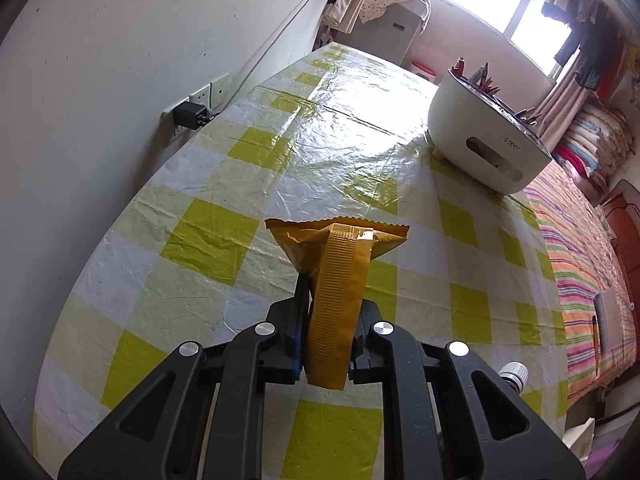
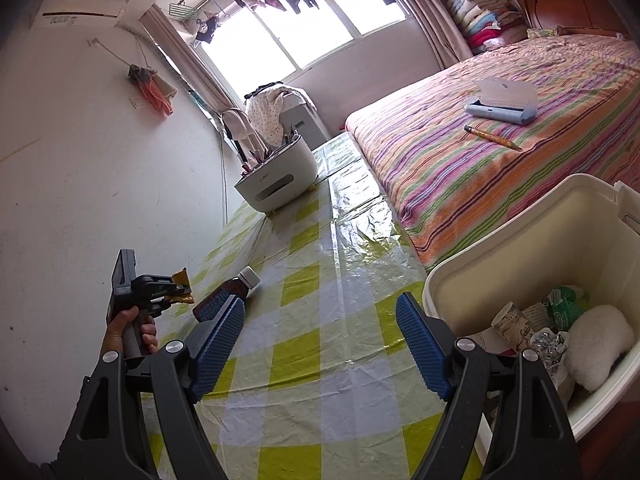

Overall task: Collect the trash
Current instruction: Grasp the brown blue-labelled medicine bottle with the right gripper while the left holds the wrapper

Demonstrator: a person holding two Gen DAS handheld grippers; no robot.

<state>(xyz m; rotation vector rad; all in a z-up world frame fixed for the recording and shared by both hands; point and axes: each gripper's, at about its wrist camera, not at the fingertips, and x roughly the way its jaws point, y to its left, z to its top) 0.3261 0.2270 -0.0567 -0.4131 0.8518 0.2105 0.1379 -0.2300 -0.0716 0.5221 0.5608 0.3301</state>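
Observation:
My left gripper [image 1: 334, 304] is shut on a crumpled yellow-orange snack wrapper [image 1: 340, 276], which stands up between the jaws above the green-checked tablecloth [image 1: 208, 240]. The right wrist view shows the same left gripper [image 2: 176, 288] at the far left, held by a hand [image 2: 128, 332], with the wrapper [image 2: 182, 278] sticking out of it. A brown bottle [image 2: 224, 296] with a white cap lies on the table just right of it. My right gripper [image 2: 320, 304] stands open over the tablecloth with nothing between its blue pads [image 2: 218, 344]. A white bin [image 2: 520, 232] at the right holds a paper cup, wrappers and other trash.
A white desk organizer [image 1: 480, 136] with pens stands far along the table, also in the right wrist view as the organizer [image 2: 280, 180]. A wall with a socket and black adapter [image 1: 190, 116] runs along the left. A striped bed [image 2: 500, 152] borders the table's right side.

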